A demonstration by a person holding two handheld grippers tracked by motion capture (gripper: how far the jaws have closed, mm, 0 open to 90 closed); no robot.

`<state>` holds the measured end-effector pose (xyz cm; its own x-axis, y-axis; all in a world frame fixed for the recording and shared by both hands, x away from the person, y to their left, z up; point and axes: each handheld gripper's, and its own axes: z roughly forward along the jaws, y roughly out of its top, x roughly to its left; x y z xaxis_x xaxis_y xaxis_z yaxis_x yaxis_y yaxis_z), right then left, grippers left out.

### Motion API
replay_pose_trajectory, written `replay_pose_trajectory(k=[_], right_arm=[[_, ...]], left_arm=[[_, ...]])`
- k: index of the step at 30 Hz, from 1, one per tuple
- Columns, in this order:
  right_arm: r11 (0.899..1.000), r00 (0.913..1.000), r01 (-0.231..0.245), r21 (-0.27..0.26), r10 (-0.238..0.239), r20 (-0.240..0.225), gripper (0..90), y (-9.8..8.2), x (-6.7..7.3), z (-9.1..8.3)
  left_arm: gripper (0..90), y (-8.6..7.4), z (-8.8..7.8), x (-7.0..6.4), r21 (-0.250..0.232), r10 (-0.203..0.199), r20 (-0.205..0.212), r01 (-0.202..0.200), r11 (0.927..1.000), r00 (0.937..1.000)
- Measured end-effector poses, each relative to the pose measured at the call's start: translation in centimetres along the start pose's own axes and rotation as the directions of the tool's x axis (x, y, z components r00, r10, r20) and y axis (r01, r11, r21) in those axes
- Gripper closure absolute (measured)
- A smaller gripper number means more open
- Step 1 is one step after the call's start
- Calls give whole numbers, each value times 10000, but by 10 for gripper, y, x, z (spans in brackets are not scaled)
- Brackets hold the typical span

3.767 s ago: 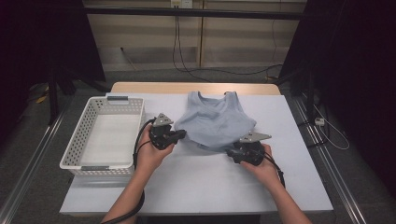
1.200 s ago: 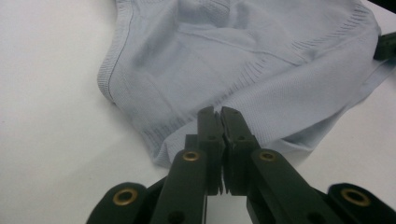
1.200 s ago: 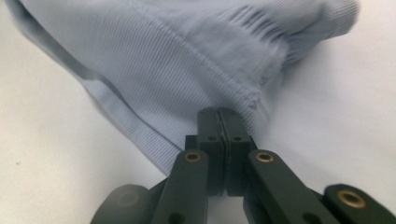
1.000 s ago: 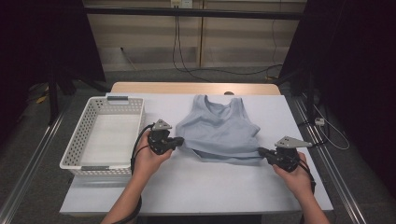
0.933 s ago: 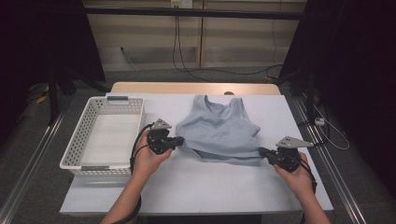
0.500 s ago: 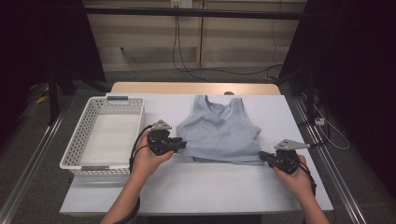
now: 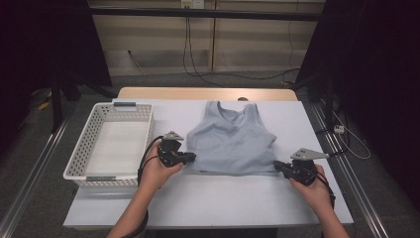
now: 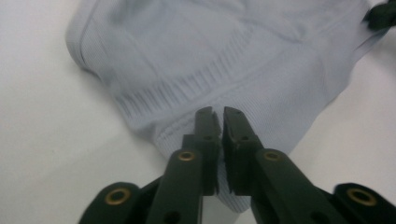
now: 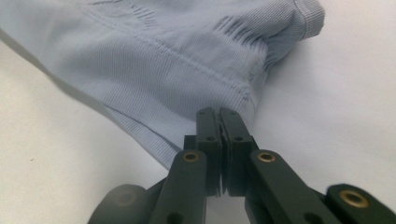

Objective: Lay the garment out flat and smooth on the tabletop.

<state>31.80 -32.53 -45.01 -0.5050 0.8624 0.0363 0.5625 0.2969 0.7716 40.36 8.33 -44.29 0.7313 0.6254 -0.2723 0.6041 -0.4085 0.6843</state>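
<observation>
Where the white table (image 7: 213, 198) reached its left edge, a white slatted basket (image 7: 89, 148) stood on it, its long side running away from the person. Just right of the basket, the person's left hand (image 7: 156, 171) held the left gripper (image 7: 190, 157), a black cable (image 7: 145, 158) looping from it back toward the forearm. In the left gripper view that gripper (image 8: 218, 112) had its two black jaws pinched together on the ribbed hem at a bottom corner of the pale blue tank top (image 8: 224, 60), with cloth caught between them.

The tank top (image 7: 233, 141) lay flat in the middle of the table, its neck and straps pointing away from the person and its hem nearest them. The hem ran almost straight between the two grippers, and the left bottom corner met the left gripper's tips.

Further right, the right gripper (image 7: 277, 165), with a grey three-cornered plate (image 7: 308, 154) on top, sat in the person's right hand (image 7: 312, 186) at the garment's other bottom corner. In the right gripper view this gripper (image 9: 219, 113) was likewise clamped tight on the hem of the tank top (image 9: 154, 56), the fabric spreading away up and to the left over the bare white table (image 9: 336, 93).
</observation>
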Motion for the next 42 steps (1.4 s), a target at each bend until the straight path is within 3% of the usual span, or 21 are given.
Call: replay_pose_trajectory(k=[4,9,12,14,18,23,27,30,32,34,35,39,42], right_arm=[[10000,10000,20,47,-19,-36,887,0,0,1],[10000,10000,17,47,-17,-77,889,-1,-1,1],[10000,10000,6,-9,-6,-54,890,0,0,0],[9999,10000,-2,-103,1,-30,891,1,0,-1],[9998,10000,-18,-216,16,-87,895,3,0,-2],[9999,10000,8,-129,-9,-54,895,3,0,0],[9999,9999,-15,-126,14,-105,894,1,0,0],[9999,9999,-34,-105,33,-122,894,1,0,0],[10000,9999,17,-64,-18,-167,893,0,0,1],[10000,9998,31,-26,-31,-180,893,0,0,1],[10000,9998,11,-14,-11,-179,893,0,0,1],[10000,9998,22,15,-21,-175,893,0,0,1],[10000,9998,30,16,-29,-182,893,0,0,2]], left_arm=[[900,-4,7,1,333,-93,66,90,9994,9999],[900,-3,7,0,243,-72,-90,74,9997,9999],[900,2,-4,2,-226,-64,-267,58,9997,9996],[900,6,-14,4,-812,-220,-331,193,9965,9992],[900,10,-20,5,-1083,-244,-273,213,9939,9993],[900,4,-7,4,-552,-259,102,264,9981,9996],[756,-1,2,6,-459,-192,96,196,9988,9998],[717,-4,8,7,-235,-52,205,57,9997,9998],[656,-7,14,6,5,343,344,-344,9994,9988],[690,-7,14,5,55,632,97,-633,9980,9980],[715,-7,14,4,150,559,75,-560,9983,9984],[839,-6,14,0,498,542,354,-560,9972,9979],[882,-5,15,-1,614,670,279,-686,9958,9974]])
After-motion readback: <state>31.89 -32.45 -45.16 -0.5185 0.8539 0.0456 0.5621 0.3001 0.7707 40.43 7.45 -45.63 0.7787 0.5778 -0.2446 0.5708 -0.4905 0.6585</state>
